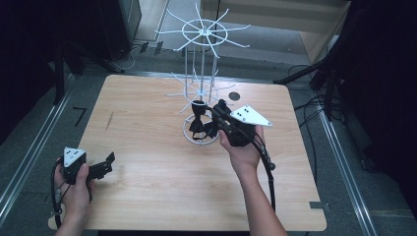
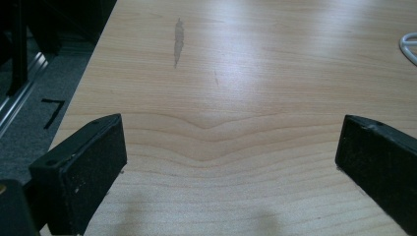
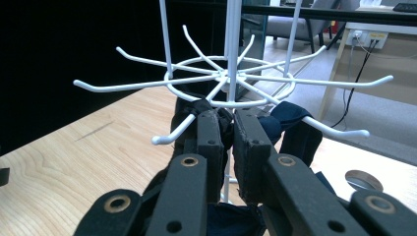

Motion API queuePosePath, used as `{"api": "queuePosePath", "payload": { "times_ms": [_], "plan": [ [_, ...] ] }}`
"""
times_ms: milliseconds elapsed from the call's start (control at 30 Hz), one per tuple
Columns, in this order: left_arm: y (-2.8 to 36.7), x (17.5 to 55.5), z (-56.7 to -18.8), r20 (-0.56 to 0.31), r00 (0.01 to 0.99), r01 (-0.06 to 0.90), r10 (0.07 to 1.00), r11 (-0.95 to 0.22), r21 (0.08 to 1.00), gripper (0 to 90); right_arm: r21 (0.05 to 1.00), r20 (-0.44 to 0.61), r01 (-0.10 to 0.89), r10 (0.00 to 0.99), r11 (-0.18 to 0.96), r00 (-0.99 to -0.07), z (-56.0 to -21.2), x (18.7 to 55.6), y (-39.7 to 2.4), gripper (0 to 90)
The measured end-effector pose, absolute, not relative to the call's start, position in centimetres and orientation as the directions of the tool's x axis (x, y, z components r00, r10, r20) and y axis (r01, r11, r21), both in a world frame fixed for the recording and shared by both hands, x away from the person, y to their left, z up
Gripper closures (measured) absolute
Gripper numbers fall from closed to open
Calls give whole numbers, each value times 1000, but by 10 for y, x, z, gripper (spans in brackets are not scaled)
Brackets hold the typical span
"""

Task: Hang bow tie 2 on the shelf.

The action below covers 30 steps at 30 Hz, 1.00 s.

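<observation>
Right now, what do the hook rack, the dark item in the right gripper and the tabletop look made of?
Rack: thin white-coated metal wire, by its slender glossy bent hooks. Dark item: soft fabric, navy-black; it folds and drapes in the right gripper. Tabletop: light wood or wood-look laminate, satin; visible grain, soft glare.

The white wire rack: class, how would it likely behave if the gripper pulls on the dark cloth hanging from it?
The white wire rack looks tall, thin and light on a small ring base, so it may tip. The dark cloth sags, so it is probably floppy. The right gripper pinches it.
</observation>
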<state>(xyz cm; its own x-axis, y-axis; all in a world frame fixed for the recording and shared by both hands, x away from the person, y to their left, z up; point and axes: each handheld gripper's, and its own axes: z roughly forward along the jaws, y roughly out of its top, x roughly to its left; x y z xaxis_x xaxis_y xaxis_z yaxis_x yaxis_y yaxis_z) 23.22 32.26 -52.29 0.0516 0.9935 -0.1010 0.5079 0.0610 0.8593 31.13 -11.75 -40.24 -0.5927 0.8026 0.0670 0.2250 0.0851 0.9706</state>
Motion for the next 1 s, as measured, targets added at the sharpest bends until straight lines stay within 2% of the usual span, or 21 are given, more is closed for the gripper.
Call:
{"api": "queuePosePath", "payload": {
  "times_ms": [700, 1000],
  "plan": [
    [323, 232, -523, -99, 52, 507, 994, 59, 860, 0, 970, 99, 238, 819, 47, -565, -417, 307, -133, 715],
    [323, 232, -523, -95, 54, 509, 994, 55, 859, 0, 971, 86, 232, 829, 54, -552, -424, 302, -139, 515]
  ]
}}
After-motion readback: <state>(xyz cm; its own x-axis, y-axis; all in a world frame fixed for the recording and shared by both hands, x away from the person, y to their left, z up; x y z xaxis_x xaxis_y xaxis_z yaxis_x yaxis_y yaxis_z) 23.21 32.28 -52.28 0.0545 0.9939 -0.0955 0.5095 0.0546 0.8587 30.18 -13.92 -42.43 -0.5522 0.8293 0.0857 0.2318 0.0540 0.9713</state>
